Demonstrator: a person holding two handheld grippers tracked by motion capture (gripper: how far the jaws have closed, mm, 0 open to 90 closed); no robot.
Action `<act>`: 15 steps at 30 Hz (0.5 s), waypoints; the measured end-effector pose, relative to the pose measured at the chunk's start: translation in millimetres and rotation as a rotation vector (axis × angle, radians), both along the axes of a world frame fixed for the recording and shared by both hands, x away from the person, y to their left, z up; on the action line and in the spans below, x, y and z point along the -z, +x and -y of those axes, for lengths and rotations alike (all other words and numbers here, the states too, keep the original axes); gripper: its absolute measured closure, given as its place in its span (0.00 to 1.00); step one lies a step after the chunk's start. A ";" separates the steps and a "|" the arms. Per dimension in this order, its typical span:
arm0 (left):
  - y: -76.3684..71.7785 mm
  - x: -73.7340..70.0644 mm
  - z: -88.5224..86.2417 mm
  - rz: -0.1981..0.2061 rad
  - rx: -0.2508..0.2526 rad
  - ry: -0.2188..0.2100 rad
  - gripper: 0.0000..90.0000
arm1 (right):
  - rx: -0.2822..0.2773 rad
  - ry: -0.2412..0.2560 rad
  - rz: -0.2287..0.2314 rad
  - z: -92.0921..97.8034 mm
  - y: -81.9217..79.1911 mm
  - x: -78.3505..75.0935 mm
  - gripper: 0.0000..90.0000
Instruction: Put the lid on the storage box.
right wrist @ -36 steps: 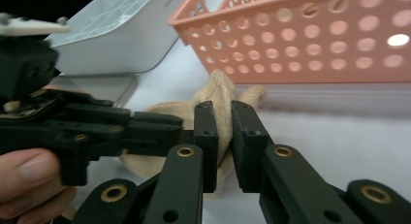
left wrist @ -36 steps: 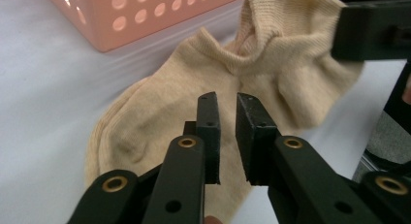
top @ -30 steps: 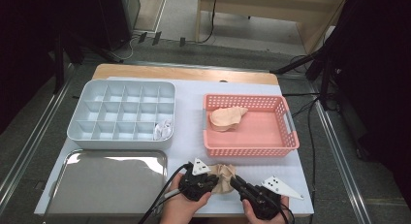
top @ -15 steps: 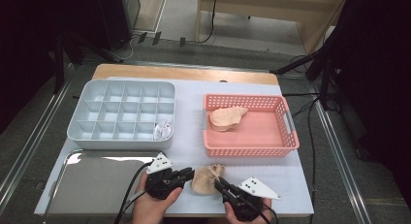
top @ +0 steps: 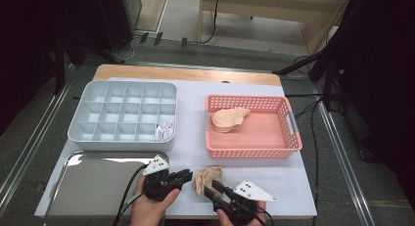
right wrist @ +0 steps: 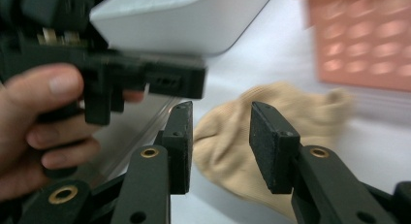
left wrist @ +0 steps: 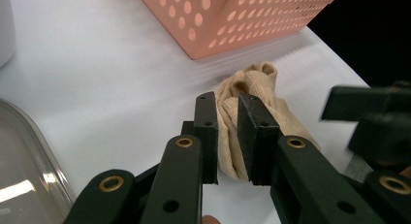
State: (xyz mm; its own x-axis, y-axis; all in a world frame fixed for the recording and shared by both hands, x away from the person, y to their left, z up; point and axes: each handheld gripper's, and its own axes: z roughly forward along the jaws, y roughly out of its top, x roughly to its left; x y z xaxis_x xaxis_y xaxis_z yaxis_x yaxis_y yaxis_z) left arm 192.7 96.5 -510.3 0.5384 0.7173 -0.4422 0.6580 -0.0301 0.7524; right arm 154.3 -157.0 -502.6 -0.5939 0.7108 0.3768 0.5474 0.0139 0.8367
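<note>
Sock sits bunched on white mat btwn both grippers, below pink basket. Left gripper nearly closed, jaws straddling a fold; right gripper spread, empty. Risk: thin pinch slips, sock drops when lifted.

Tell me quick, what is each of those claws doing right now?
Left gripper: open a little, jaws either side of a fold of the beige sock, not clamped.
Right gripper: open, holding nothing, sock just beyond.

A white-topped table carried everything. Taking the pink basket as landmark: a grey compartment tray stood well to its left, a metal tray lay nearer left, and a bunched beige sock just before it.
</note>
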 end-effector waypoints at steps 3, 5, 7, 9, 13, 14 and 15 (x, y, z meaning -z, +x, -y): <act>-1.7 -1.3 0.7 0.005 0.010 -0.008 0.88 | 0.082 -0.014 0.005 18.3 -0.8 -1.8 0.76; -3.7 -3.0 2.0 0.008 0.017 -0.013 0.88 | 0.136 -0.033 -0.023 26.9 2.6 4.3 0.79; -6.0 -4.3 3.1 0.011 0.031 -0.020 0.89 | 0.158 -0.024 -0.059 30.6 5.9 13.1 0.80; -7.3 -4.5 4.5 0.009 0.068 -0.055 0.86 | 0.157 -0.045 -0.088 28.0 7.7 20.3 0.81; -6.0 2.3 11.0 -0.042 0.126 -0.021 0.81 | 0.134 -0.069 -0.111 17.6 9.5 27.2 0.83; -5.6 4.7 13.2 -0.049 0.121 0.009 0.83 | 0.128 -0.070 -0.107 15.3 10.0 27.9 0.83; -5.1 6.5 14.6 -0.055 0.120 0.036 0.86 | 0.124 -0.077 -0.102 13.9 10.4 28.3 0.83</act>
State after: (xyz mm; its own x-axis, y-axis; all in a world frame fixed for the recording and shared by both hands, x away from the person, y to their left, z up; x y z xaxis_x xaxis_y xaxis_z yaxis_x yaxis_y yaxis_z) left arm 187.6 81.9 -516.8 0.5968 0.6654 -0.4484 0.6881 -0.1370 0.7125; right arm 164.6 -170.9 -530.9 -0.4613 0.8055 0.3721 0.6310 0.0029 0.7758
